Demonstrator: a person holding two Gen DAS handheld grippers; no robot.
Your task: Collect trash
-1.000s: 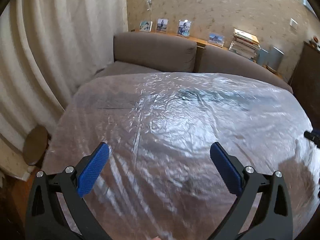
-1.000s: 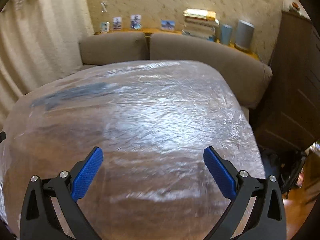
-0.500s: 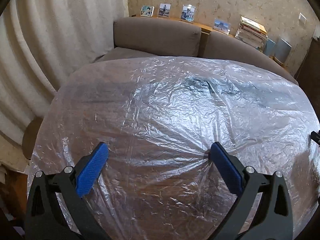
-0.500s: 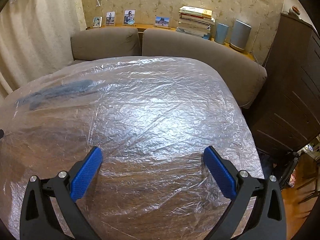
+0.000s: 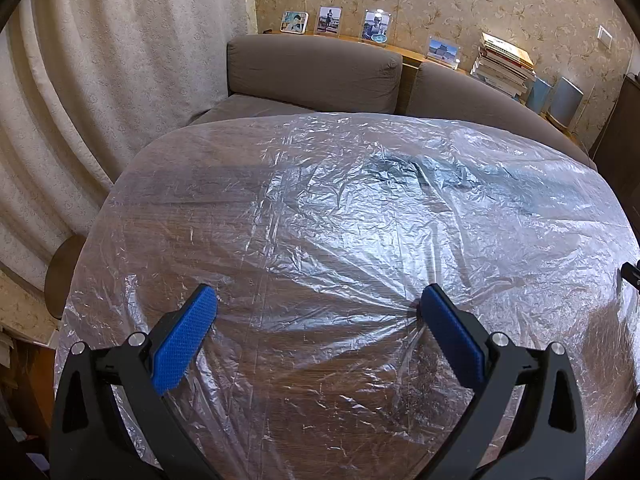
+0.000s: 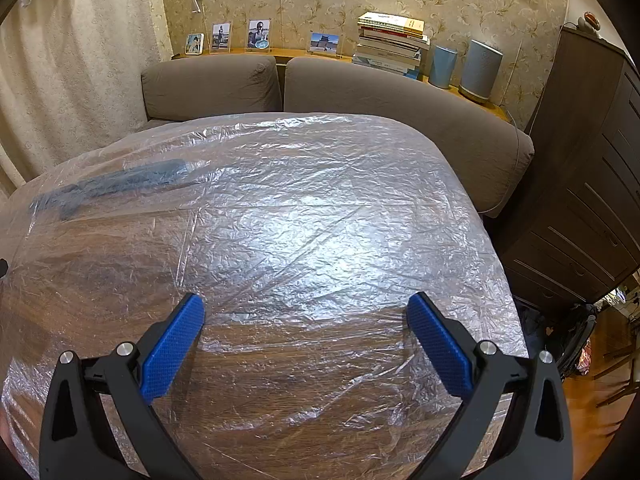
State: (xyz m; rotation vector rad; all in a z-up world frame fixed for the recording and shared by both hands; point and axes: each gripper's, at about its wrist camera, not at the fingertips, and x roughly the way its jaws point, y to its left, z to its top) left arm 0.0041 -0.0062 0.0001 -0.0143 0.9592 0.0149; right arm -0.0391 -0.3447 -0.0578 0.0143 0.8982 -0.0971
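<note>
A thin clear plastic sheet [image 5: 340, 216] lies crumpled over the whole wooden table; it also shows in the right wrist view [image 6: 304, 216]. A dark, long shape [image 6: 116, 184] lies under the sheet at the far side and shows in the left wrist view [image 5: 440, 172] too. My left gripper [image 5: 316, 308] is open just above the sheet, and the sheet puckers at its right fingertip [image 5: 430, 300]. My right gripper [image 6: 306, 312] is open and empty above the sheet's right part. A bit of the right gripper [image 5: 632, 276] shows at the left wrist view's right edge.
A brown sofa [image 6: 380, 92] stands behind the table, with a shelf of photo frames [image 5: 332, 22], stacked books [image 6: 392, 46] and two grey-blue cylinders [image 6: 478, 68]. A curtain [image 5: 100, 80] hangs at left, a dark cabinet [image 6: 592, 168] stands at right. A round stool [image 5: 62, 276] is at the table's left.
Both grippers have drawn back and risen, so more of the table and sofa shows. The sheet now puckers at my left gripper's right fingertip. Both stay open.
</note>
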